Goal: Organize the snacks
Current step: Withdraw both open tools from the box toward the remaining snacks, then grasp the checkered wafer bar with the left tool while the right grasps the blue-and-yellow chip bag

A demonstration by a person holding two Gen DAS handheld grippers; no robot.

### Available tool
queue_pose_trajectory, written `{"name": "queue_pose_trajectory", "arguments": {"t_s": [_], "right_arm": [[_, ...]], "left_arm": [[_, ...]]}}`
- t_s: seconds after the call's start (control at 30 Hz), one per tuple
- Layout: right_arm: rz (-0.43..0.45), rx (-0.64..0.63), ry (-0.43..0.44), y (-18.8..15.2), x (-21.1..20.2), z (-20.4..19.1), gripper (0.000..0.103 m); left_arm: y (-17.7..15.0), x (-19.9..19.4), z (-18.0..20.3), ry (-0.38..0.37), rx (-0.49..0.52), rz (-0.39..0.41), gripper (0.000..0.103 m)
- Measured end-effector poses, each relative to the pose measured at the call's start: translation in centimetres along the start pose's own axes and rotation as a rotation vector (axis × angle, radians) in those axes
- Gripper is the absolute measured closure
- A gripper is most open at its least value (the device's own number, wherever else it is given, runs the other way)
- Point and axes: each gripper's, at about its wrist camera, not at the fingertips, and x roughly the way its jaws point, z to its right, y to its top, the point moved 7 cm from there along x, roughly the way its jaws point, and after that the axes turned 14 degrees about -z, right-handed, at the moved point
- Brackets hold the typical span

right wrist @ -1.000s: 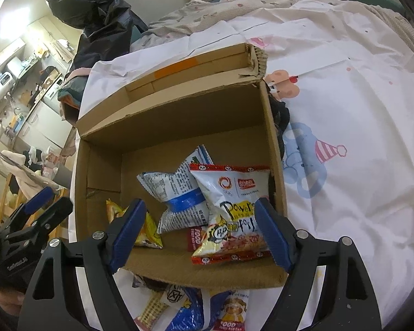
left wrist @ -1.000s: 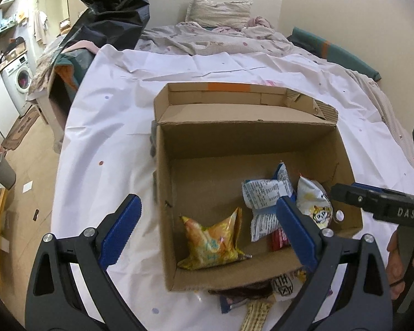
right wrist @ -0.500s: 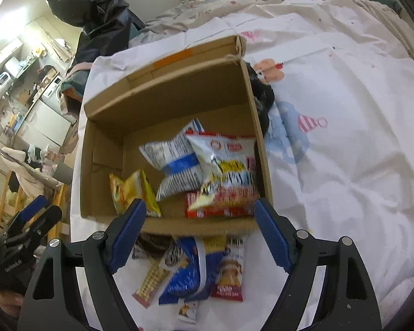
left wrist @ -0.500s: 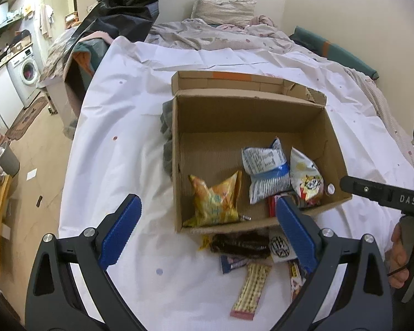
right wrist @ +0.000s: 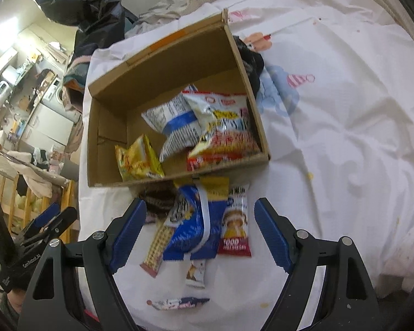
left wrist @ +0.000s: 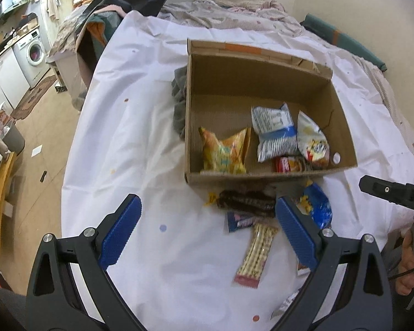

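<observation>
The right gripper (right wrist: pixel 200 231) is held with its blue-padded jaws spread wide and nothing pinched between them; it is pointed steeply down at a loose pile of snack packets on the white sheet (right wrist: pixel 345 143). Framed between its fingers are seen a blue and yellow bag (right wrist: pixel 198 220), a red-bottomed packet (right wrist: pixel 236 223) just to its right, a long striped wafer bar (right wrist: pixel 156 248) partly tucked under the blue bag's left edge, and a dark packet (right wrist: pixel 157 197) nearest the box. Nearer the camera a small white bar (right wrist: pixel 196 271) and a flat pink and blue wrapper (right wrist: pixel 176 303) are laid apart from the pile. The left gripper (left wrist: pixel 208 227) is likewise held spread and empty over the sheet, with the same pile seen just beyond its right finger (left wrist: pixel 296 234). Directly behind the pile an open cardboard box (left wrist: pixel 342 121) is set on the sheet, its near wall almost touching the dark packet. Inside it a yellow bag (left wrist: pixel 225 151) is propped against the near wall, while a blue and white bag (left wrist: pixel 274 132), a white bag with yellow print (left wrist: pixel 312 140) and a red packet (left wrist: pixel 288 164) are crowded together at the right side. A dark cloth (left wrist: pixel 179 96) is bunched against the box's left wall, and a rumpled duvet (left wrist: pixel 220 16) is seen at the far end of the bed.
</observation>
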Motion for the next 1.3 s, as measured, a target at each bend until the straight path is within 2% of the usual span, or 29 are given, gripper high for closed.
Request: {"name": "queue_pose_trajectory", "arguments": {"t_s": [0.3,0.47,0.67,0.77,0.9,1.03,1.17,1.2,1.23,1.3], "right_arm": [[-0.072,0.049,-0.002,-2.2,1.7,1.1,0.020],[-0.066,0.074,0.002,-2.1,1.6,1.5,0.020],[-0.069,0.075,-0.001,-2.0,1.7,1.3,0.020],[-0.071,0.087,-0.004,-2.0,1.7,1.6,0.020],[-0.066,0.145,0.015,-1.7,1.8,2.7,0.020],[-0.081,0.211,0.058,-1.6,2.2,3.8,0.020],[-0.099,0.249,0.107,-1.5,2.6,4.0,0.020],[-0.103,0.252,0.114,-1.5,2.7,4.0,0.020],[-0.106,0.251,0.117,-1.5,2.8,3.8,0.020],[-0.109,0.244,0.120,-1.5,2.9,3.5,0.020]], "left_arm": [[-2.7,2.7,1.2,0.001,0.018,-0.120,0.006],[-3.2,3.3,2.2,0.008,0.051,-0.131,0.007],[-3.6,4.3,2.1,0.001,0.041,-0.169,0.007],[-3.9,5.0,1.8,-0.016,0.011,-0.205,0.007],[-3.6,5.6,-0.1,-0.033,-0.079,-0.230,0.007],[-3.4,6.3,-1.6,-0.045,-0.163,-0.253,0.007],[-3.3,6.7,-2.0,-0.066,-0.201,-0.271,0.009],[-3.5,7.1,-1.7,-0.069,-0.195,-0.283,0.011],[-3.6,7.4,-1.3,-0.071,-0.181,-0.291,0.017],[-4.1,9.1,1.2,-0.075,-0.074,-0.350,0.020]]}}
